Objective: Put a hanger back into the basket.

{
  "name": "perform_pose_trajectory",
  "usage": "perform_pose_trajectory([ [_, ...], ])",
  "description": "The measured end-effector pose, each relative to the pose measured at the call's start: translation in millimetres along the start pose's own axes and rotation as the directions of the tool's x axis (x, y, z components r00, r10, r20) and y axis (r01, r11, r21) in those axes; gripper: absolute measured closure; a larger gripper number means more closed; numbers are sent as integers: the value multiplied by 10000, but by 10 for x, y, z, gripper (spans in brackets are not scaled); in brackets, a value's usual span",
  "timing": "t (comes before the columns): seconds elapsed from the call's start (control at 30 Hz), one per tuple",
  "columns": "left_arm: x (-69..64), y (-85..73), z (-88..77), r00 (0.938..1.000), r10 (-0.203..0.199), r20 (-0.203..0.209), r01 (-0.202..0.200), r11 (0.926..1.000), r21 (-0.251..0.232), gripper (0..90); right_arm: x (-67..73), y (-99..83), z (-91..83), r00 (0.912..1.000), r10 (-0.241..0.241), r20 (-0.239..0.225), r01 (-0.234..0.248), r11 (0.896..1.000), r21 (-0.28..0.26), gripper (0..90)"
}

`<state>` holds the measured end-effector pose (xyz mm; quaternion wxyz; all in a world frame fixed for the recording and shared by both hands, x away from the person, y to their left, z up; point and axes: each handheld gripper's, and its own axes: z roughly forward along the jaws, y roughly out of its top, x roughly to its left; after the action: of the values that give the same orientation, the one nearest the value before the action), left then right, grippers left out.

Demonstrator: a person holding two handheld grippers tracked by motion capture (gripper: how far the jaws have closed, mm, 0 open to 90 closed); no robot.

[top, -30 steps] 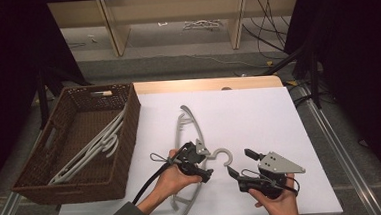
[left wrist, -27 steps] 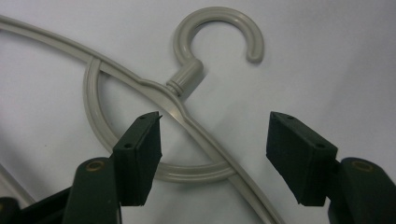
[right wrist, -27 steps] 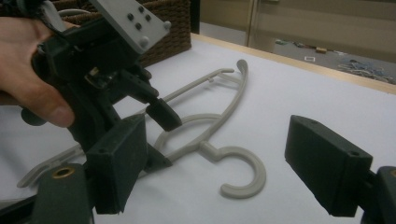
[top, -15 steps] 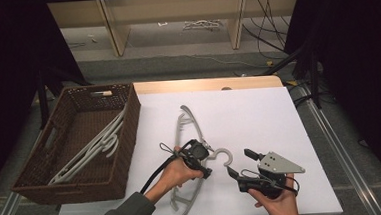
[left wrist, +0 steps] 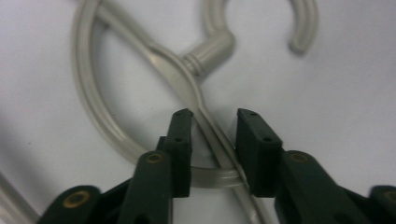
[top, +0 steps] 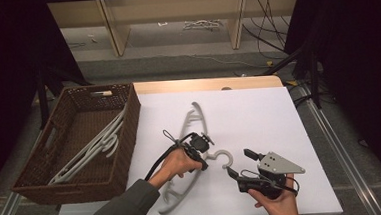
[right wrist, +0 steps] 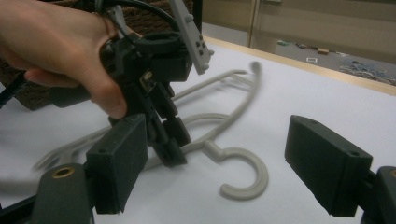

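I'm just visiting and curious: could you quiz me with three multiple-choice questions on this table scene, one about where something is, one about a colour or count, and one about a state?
1. Where do the spare hangers lie?
A. in the wicker basket
B. on the floor
C. on a shelf

2. What colour is the hanger on the table?
A. red
B. pale grey
C. black

3. How do the right gripper jaws stand?
A. clamped on the hook
B. clamped on a cable
C. wide open, empty

Answers: 1 A, they rest inside the basket; 2 B, pale grey on white; 3 C, the right gripper view shows a wide gap.

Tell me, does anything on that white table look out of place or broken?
Nothing looks broken. One pale grey plastic hanger lies loose on the white table, while the others sit in the brown wicker basket. The left gripper has just been closing around it.
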<state>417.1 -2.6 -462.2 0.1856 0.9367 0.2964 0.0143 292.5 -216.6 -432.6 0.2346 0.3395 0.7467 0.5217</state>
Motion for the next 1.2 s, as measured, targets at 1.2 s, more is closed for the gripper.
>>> perform_pose_trajectory([
  [1.2, 103, 150, 2, 9987, 510, 84, -516, 9918, 1171, 805, 11, -3, 7, 9999, 103, -92, -102, 9999, 59, 223],
])
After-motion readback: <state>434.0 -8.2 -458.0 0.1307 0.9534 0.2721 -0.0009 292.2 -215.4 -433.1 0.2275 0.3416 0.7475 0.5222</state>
